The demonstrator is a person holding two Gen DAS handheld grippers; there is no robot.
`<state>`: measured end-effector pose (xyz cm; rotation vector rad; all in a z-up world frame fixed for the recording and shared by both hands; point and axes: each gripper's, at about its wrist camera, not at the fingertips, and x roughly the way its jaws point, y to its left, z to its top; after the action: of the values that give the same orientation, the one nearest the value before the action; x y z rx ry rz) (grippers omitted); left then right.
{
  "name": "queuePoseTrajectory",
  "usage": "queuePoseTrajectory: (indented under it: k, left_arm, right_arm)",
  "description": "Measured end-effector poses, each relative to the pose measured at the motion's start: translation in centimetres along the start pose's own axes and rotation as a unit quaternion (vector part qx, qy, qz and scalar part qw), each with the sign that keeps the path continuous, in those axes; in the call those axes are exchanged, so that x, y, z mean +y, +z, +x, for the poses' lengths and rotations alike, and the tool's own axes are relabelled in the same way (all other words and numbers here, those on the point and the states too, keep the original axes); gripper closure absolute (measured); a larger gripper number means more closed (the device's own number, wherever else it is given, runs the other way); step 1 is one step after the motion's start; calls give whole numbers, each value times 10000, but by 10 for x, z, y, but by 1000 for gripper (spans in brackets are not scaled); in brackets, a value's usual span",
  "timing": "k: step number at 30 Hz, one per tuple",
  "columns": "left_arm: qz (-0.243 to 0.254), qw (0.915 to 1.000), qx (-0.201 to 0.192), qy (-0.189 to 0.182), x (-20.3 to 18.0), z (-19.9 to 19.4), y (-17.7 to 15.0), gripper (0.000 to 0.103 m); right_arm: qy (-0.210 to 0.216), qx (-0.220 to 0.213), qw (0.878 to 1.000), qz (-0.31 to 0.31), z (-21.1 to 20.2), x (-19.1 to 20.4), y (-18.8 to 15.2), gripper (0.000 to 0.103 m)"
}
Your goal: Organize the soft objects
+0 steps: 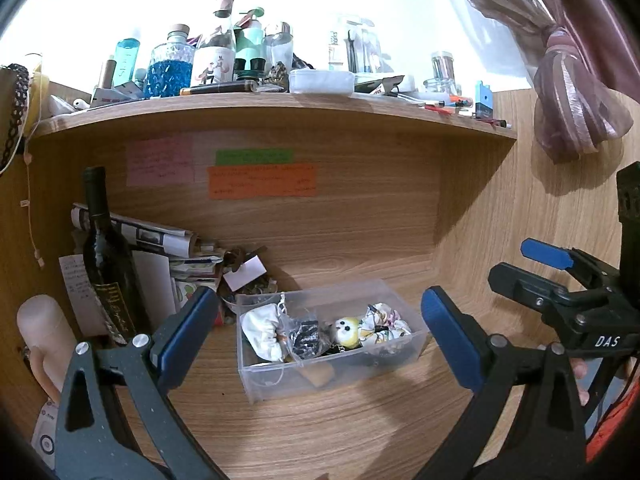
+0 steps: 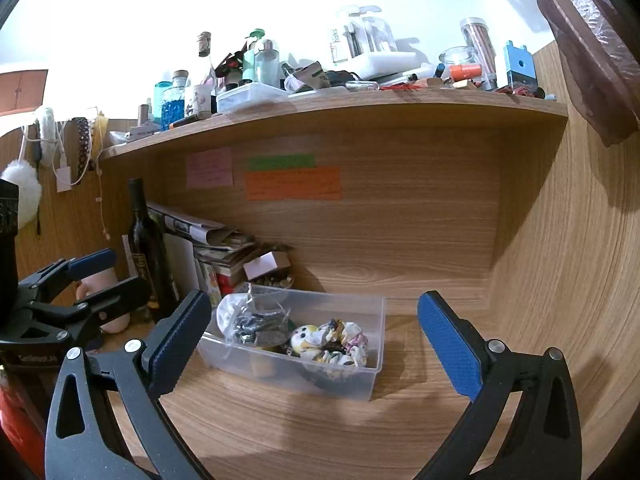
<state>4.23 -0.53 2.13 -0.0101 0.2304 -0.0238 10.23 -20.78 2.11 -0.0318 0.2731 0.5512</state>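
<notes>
Blue-padded fingers of the left gripper (image 1: 320,340) fill the lower corners of the left wrist view, spread wide with nothing between the pads. Beyond them, at lower centre of the frame, a clear plastic box (image 1: 280,380) sits on the wooden desk (image 1: 320,432). Its long axis runs left to right across the picture, tilting slightly upward toward the right, with a long side wall facing the camera.

Inside the box, from left to right, lie a white cloth pouch (image 1: 262,330), a black-and-white item in a clear bag (image 1: 306,334), a yellow-and-white plush toy (image 1: 348,330) and a floral scrunchie (image 1: 386,320). What lies under them at the bottom of the box is too dark to make out.

At the right edge of this view the right gripper (image 1: 524,264) appears from the side, cut off by the frame, its jaws also wide and empty.

From the right wrist view the same box sits at centre, one corner turned toward the camera, its long axis slanting from upper left down to lower right. A dark wine bottle (image 1: 106,264) stands upright at left, partly hiding a stack of papers (image 1: 176,244). Writing on the sticky notes (image 1: 262,181) on the back panel is unreadable.
</notes>
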Motion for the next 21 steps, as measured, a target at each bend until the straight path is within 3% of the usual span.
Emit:
queuePoseTrajectory:
  k: [21]
  left_arm:
    - [-29,10000,-70,22,-2,0,1,0]
  right_arm:
    - [29,-2,10000,20,3,2,-1,0]
